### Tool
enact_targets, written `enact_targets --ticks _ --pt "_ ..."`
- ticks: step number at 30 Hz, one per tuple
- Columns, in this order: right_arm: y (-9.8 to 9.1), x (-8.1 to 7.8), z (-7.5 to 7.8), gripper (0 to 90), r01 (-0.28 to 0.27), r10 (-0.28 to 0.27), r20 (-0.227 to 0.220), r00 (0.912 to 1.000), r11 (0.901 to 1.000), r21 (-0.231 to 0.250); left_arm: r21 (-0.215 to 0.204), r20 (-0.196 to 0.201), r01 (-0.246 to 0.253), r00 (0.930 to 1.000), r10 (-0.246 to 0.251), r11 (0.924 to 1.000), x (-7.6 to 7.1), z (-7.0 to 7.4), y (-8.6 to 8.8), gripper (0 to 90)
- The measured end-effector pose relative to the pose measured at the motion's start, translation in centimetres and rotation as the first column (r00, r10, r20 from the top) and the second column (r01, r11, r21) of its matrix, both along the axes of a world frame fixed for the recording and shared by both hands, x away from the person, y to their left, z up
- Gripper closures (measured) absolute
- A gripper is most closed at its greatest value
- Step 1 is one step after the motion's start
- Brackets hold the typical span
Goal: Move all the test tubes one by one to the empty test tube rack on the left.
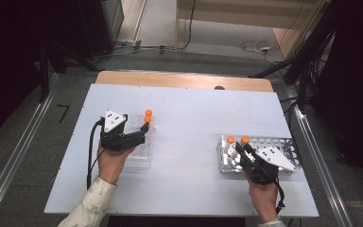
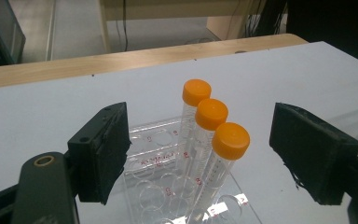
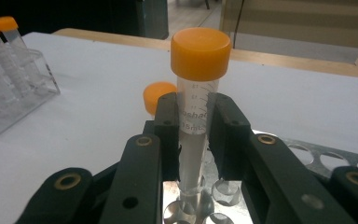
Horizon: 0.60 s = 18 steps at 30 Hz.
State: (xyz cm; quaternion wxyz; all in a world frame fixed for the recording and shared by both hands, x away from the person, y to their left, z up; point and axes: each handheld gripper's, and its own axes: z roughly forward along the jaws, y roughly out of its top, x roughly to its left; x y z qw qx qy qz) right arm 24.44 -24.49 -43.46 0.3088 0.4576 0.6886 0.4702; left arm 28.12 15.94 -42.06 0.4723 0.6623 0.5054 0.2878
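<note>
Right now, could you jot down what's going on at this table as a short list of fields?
Surface: white table
Left gripper: jaws open on either side of three orange-capped tubes, not touching them
Clear rack: holds those three tubes upright
Right gripper: shut on an orange-capped tube, its tip at a hole of the metal rack
Metal rack, other contents: one more orange-capped tube behind

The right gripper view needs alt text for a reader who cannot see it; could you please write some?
The right gripper is shut on a clear tube with an orange cap, its tip in a metal rack on a white table. A second orange cap shows behind.
</note>
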Motion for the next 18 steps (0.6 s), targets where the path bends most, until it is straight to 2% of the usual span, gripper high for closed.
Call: enact_targets --ticks 3,10,14,18 --pt "-0.1 -0.5 0.8 72.0 -0.001 0.001 0.025 0.9997 1.0000 -0.001 0.001 -0.002 0.000 1.0000 0.000 1.0000 0.0 0.0 0.1 20.3" --pt "0.0 -1.7 2.3 72.0 -0.054 0.053 0.051 0.9973 0.9982 0.025 -0.009 0.006 -0.002 1.0000 0.002 1.0000 -0.1 0.3 0.1 20.3" --pt "1.0 -2.2 2.1 72.0 -0.100 0.100 0.038 0.9943 0.9948 0.020 -0.013 0.011 0.011 0.9999 -0.010 0.9999 -0.3 0.5 -0.1 20.4" --pt "2.3 -2.5 1.3 72.0 -0.166 0.166 0.021 0.9859 0.9859 0.019 -0.014 0.025 0.033 0.9992 -0.033 0.9994 -0.6 0.8 -0.4 20.4"
